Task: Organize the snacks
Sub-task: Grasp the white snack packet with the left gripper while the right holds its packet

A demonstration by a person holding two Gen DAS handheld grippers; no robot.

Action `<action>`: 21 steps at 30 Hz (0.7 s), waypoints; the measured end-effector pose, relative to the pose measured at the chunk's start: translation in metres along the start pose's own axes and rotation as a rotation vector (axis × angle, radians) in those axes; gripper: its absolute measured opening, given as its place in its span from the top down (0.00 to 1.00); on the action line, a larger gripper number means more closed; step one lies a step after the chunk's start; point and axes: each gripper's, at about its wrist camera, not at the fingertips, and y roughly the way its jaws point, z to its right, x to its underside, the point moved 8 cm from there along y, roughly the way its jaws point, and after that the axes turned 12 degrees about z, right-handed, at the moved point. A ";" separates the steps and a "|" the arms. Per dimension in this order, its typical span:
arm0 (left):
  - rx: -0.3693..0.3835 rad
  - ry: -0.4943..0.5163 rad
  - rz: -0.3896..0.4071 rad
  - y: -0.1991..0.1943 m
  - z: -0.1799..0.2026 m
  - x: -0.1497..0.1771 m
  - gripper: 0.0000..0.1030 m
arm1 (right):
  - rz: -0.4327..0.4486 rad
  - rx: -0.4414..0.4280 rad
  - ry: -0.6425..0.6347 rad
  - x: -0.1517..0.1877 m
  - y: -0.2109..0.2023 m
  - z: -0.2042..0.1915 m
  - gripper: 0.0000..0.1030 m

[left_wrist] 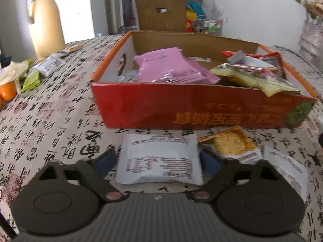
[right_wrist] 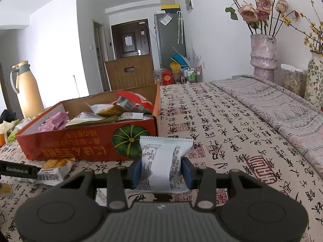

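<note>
Right view only — vase (right_wrist: 263, 56), flowers (right_wrist: 260, 6).

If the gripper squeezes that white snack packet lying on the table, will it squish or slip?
The white snack packet looks puffy and crinkly, so it would probably dent a little. Its smooth wrapper may be a bit slippery. The right gripper holds a similar packet upright without sagging, so it is likely light.

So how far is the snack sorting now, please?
Done: the red cardboard box already holds several packets, among them pink packets. In hand: the right gripper is shut on a white snack packet; the left gripper straddles another white packet, its jaws not yet pressing. Left: a cracker packet before the box and green packets near the oranges.
</note>
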 end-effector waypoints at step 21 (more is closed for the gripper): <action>0.061 0.033 0.084 -0.018 0.012 -0.001 0.52 | 0.004 -0.003 -0.003 -0.001 0.000 -0.001 0.60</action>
